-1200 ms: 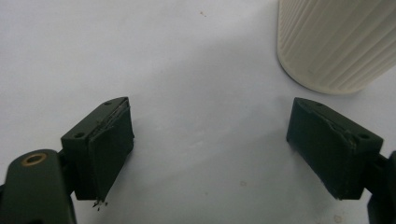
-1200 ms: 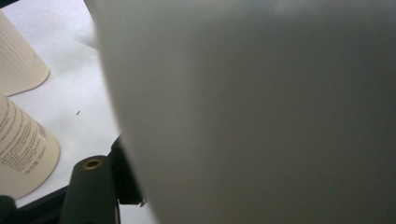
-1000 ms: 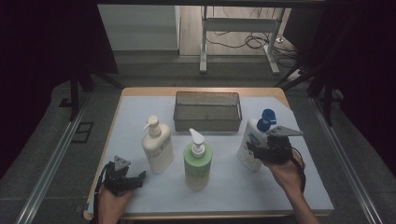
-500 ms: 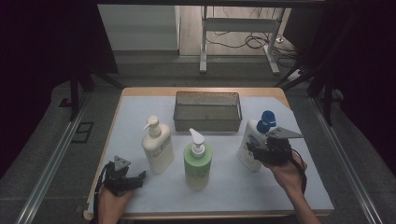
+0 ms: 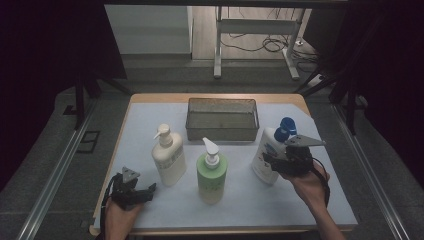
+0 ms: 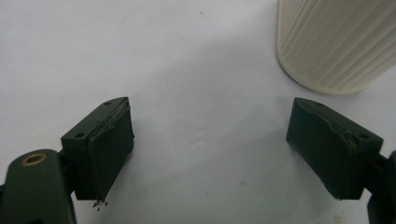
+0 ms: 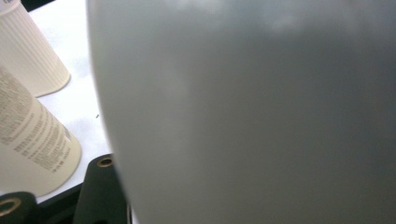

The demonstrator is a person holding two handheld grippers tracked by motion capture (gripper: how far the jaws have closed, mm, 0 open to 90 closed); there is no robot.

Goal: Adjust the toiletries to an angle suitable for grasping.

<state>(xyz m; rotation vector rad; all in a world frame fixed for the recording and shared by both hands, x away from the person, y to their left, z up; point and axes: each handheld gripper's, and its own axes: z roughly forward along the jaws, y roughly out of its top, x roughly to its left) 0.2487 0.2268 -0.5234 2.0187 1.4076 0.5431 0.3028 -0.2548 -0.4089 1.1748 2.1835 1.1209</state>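
high view and both gripper views, one moment at the table (image 5: 150, 117). the right hand-held gripper (image 5: 270, 163) sits at the right of the table with its jaws about half apart around the lower body of the white bottle with the blue cap (image 5: 267, 155); the bottle's pale wall (image 7: 243, 112) fills most of the right gripper view, and whether the pads already press on it cannot be told. the bottle stands upright, just near and right of the mesh basket (image 5: 222, 133). the left hand-held gripper (image 5: 142, 192) rests low at the near left corner, jaws wide apart and empty, its pads (image 6: 109, 144) over bare table, with the ribbed base of the cream pump bottle (image 6: 334, 44) just beyond.

risks, as judged: the hold is low on a tall, smooth, rounded bottle, so a lift could let it tip or slip between the jaws; a sideways nudge before the jaws close fully could topple it toward the green pump bottle (image 5: 211, 172); a hard squeeze may dent the soft wall.

writing: a blue mark on the white bottle's label is too small to read; fine print on the cream pump bottle (image 7: 30, 128) in the right gripper view is blurred and unreadable.
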